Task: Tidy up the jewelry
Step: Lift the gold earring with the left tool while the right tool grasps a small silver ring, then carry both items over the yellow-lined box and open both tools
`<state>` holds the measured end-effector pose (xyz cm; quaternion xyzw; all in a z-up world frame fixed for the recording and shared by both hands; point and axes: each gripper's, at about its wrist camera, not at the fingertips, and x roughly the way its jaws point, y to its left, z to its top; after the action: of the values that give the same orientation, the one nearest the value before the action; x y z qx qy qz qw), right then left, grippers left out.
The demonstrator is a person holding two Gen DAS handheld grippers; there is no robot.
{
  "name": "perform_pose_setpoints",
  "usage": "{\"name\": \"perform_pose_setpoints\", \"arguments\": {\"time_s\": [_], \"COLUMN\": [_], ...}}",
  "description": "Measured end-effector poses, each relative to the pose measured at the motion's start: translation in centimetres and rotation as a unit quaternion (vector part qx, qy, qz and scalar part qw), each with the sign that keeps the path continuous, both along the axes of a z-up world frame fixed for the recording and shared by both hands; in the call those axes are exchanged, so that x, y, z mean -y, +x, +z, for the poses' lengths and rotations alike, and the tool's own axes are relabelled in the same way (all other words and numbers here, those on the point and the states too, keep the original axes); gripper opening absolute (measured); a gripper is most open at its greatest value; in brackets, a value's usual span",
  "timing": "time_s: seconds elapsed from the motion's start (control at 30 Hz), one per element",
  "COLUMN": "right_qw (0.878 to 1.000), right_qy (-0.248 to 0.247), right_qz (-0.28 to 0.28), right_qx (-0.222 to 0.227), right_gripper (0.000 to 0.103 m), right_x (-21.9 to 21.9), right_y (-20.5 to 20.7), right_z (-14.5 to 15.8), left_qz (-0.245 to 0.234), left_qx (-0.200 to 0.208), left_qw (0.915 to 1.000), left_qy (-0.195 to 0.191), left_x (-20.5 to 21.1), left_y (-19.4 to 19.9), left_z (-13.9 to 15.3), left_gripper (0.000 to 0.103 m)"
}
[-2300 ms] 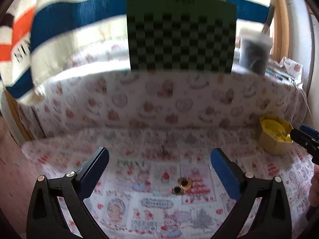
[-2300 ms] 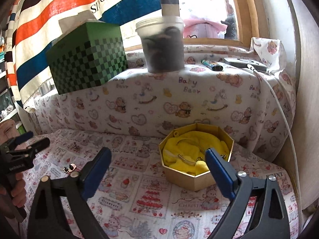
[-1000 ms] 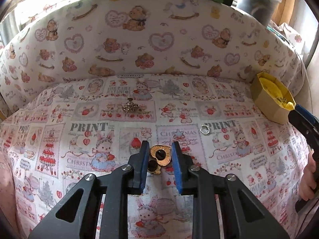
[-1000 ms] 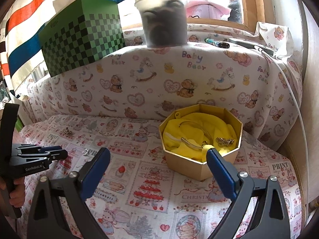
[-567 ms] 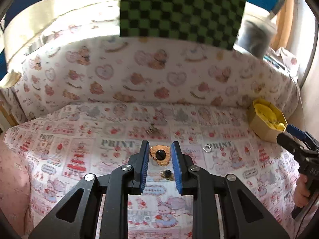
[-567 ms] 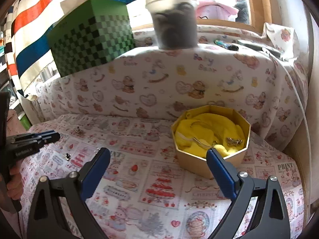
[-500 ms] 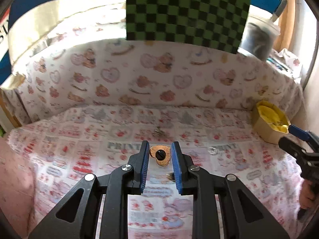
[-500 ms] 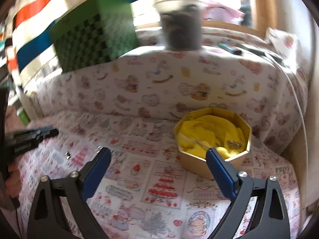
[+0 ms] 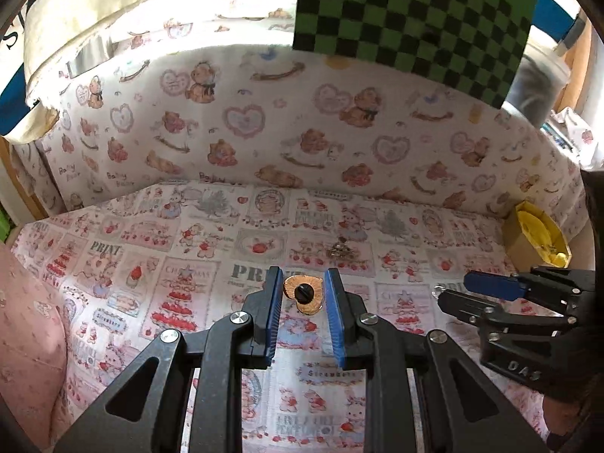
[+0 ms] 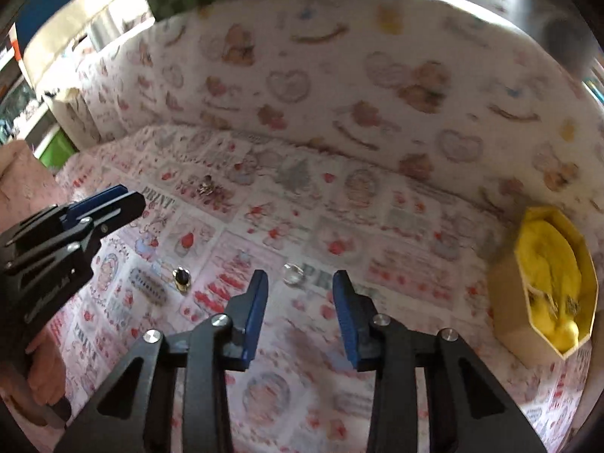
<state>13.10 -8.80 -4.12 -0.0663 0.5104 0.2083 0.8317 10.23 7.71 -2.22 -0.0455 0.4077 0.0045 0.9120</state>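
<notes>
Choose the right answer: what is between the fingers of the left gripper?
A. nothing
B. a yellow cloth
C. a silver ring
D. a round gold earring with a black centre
D. In the left wrist view the left gripper has its blue pads narrowed around the round gold earring with a black centre, above the printed cloth.

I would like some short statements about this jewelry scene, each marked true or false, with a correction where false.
1. The left claw holds a gold earring. True.
2. The box has red lining. False: it is yellow.
3. A small ring lies on the cloth ahead of the right claw. True.
4. The right claw grips the ring. False: its jaws are closing with nothing between them.
</notes>
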Motion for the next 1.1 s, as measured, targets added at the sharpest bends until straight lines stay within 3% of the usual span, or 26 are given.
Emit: {"name": "perform_pose_setpoints", "arguments": {"time_s": [0.23, 0.3, 0.63, 0.83, 1.1], "right_qw": [1.000, 1.000, 1.000, 0.997, 0.993], "right_qy": [-0.021, -0.017, -0.004, -0.022, 0.011], "right_qz": [0.000, -0.002, -0.015, -0.032, -0.061], "right_qx": [0.002, -0.003, 0.001, 0.068, 0.101], "right_gripper": [0.020, 0.013, 0.013, 0.013, 0.013], "right_x": [-1.4, -1.4, 1.3, 3.2, 6.7], "right_y": [0.9, 0.9, -1.1, -4.3, -7.5], "right_z": [-1.0, -1.0, -0.5, 0.8, 1.9], "left_qz": [-0.011, -0.014, -0.018, -0.026, -0.041], "left_qx": [0.005, 0.006, 0.006, 0.009, -0.001], "left_qw": [0.9999, 0.9999, 0.9998, 0.9996, 0.9991], "left_qy": [-0.006, -0.004, 0.002, 0.009, 0.011], "left_x": [0.2, 0.3, 0.8, 1.4, 2.7], "left_y": [-0.3, -0.3, -0.4, -0.5, -0.9], "left_z": [0.6, 0.6, 0.7, 0.8, 0.5], "left_gripper": [0.022, 0.022, 0.022, 0.022, 0.022]}}
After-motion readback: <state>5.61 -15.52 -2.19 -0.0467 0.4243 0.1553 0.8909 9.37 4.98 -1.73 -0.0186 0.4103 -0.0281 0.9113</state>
